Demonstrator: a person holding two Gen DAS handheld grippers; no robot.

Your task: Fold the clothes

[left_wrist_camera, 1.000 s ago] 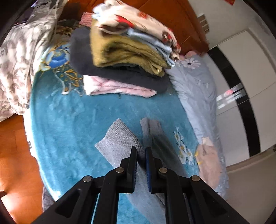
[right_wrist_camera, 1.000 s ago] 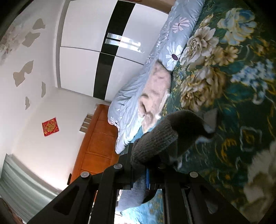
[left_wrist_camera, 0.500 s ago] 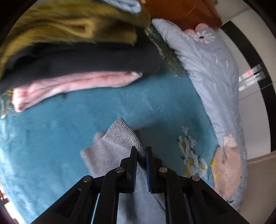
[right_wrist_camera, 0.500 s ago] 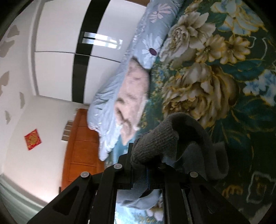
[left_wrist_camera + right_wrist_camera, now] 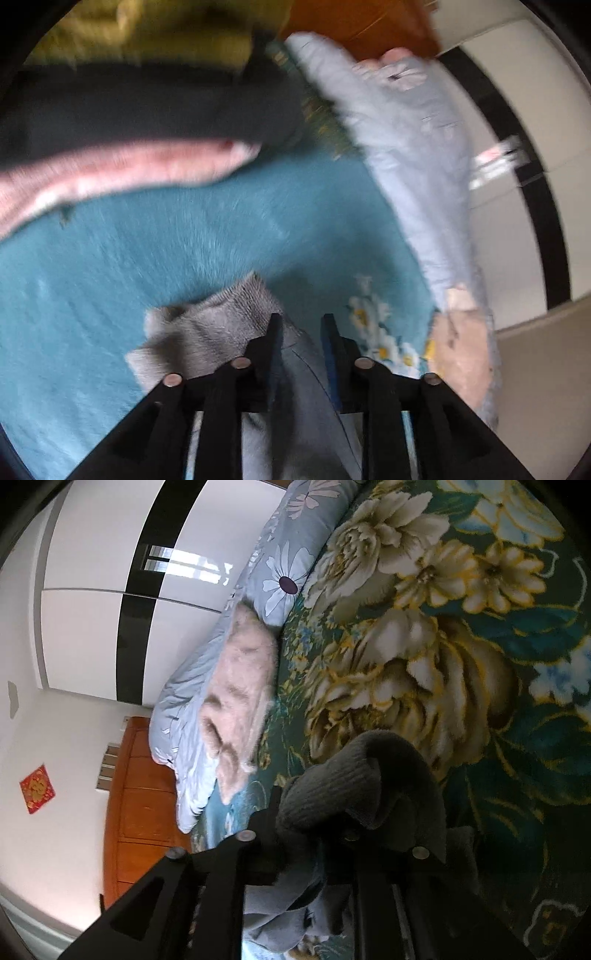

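Note:
A grey knit garment [image 5: 207,332] lies on the teal blanket [image 5: 155,251], its ribbed cuff bunched just past my left gripper [image 5: 301,321]. The left jaws stand apart, with grey cloth lying between and under them. In the right wrist view, a dark grey ribbed cuff of the garment [image 5: 354,786] drapes over my right gripper [image 5: 314,812], whose fingertips are hidden by the cloth; it hangs above the flowered blanket [image 5: 461,672].
A stack of folded clothes, pink [image 5: 110,177], black [image 5: 147,110] and mustard [image 5: 147,40], lies just beyond the garment. A pale blue quilt [image 5: 417,155] runs along the right. A wooden headboard [image 5: 140,794] and white wardrobe doors [image 5: 92,590] stand behind.
My left gripper has opened and let go of the grey garment, after moving closer to the folded stack. The right gripper still carries its cuff and has come lower over the flowered blanket.

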